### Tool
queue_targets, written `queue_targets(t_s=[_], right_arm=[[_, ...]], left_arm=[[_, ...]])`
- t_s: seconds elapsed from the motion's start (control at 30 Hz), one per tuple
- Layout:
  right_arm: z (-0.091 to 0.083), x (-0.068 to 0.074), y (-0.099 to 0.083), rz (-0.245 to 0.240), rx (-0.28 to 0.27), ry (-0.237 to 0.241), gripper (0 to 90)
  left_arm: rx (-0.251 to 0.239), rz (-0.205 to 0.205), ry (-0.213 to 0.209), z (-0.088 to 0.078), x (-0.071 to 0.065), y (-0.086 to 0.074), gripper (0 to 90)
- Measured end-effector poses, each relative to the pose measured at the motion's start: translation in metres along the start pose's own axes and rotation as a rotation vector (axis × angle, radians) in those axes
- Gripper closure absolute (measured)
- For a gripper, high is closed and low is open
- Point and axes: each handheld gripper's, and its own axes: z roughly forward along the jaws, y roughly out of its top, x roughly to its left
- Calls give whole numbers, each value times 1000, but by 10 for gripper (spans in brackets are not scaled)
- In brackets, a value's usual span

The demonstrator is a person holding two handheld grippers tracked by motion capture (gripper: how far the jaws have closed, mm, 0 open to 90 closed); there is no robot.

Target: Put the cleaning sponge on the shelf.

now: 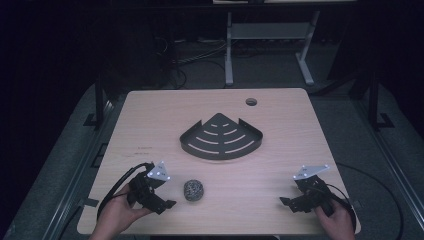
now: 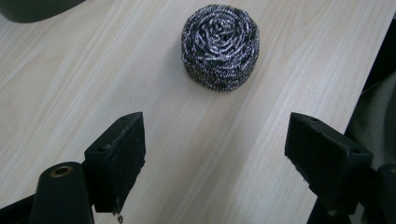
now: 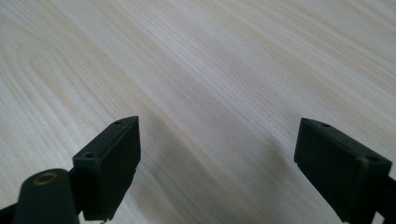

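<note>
A round steel-wool scourer (image 1: 193, 190) (image 2: 220, 45) lies on the pale wooden table (image 1: 150, 130) near its front edge. My left gripper (image 1: 170, 204) (image 2: 215, 161) is just left of the scourer, jaws wide open, nothing between them; the scourer sits a short way ahead of the jaws. A dark metal corner shelf basket (image 1: 221, 136) with slotted base rests flat at the table's middle. My right gripper (image 1: 286, 202) (image 3: 217, 163) hovers over bare wood at the front right, open and empty.
A small round cable hole (image 1: 251, 102) is near the table's far edge. The table's front edge runs close behind both hands. Beyond the table are desk legs (image 1: 229, 50) and cables on a dark floor.
</note>
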Motion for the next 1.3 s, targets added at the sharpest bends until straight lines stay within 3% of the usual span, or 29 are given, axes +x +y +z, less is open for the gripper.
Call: queue_targets(t_s=[0.33,1.3], right_arm=[[-1,-1,0,-1,-1,1,143],[-2,-2,-1,-4,-12,1,143]], left_arm=[[9,34,-20,8,-2,14,212],[72,55,-57,44,-1,45,196]])
